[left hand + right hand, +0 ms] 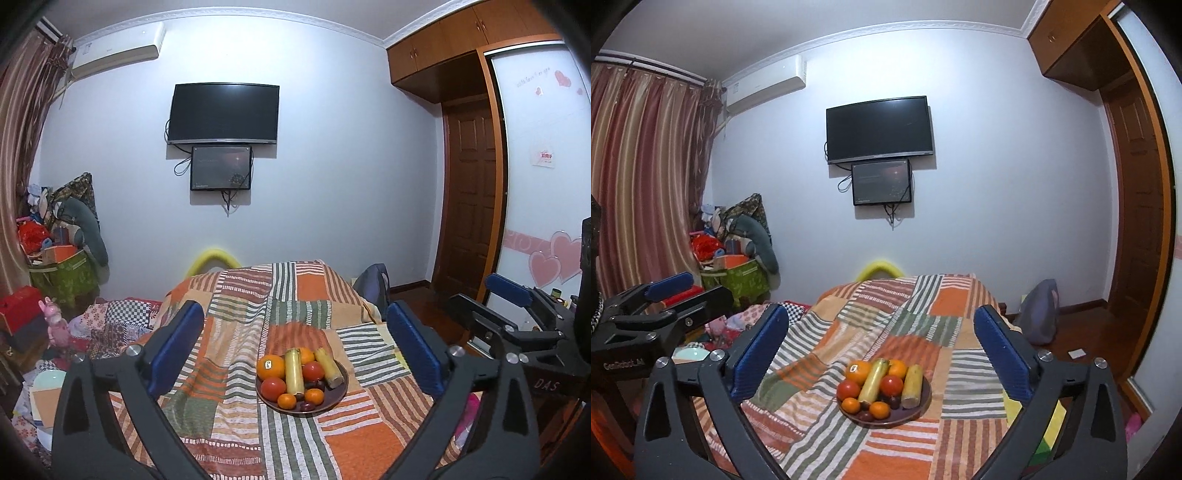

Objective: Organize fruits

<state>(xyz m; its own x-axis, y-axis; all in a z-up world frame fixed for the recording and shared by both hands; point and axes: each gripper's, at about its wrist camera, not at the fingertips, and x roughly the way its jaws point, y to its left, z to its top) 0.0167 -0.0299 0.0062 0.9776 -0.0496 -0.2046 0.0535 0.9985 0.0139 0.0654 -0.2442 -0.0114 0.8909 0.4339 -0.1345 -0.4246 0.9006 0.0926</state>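
Observation:
A dark round plate [338, 397] [919, 410] of fruit sits on a striped patchwork cloth [236, 424] [923, 325]. It holds oranges [270, 366] [858, 371], red tomatoes [273, 388] [891, 385], two pale yellow sticks [294, 371] [911, 386], small tangerines [287, 401] [879, 410] and dark small fruits [306, 406]. My left gripper [295, 343] is open and empty, above and short of the plate. My right gripper [882, 347] is open and empty, likewise short of the plate. Each gripper shows at the edge of the other's view.
The cloth covers a raised surface running toward the back wall. Piled boxes, bags and toys [55, 266] [735, 254] stand at the left. A grey bag [1039, 314] lies on the wooden floor at the right, near a wardrobe [535, 166].

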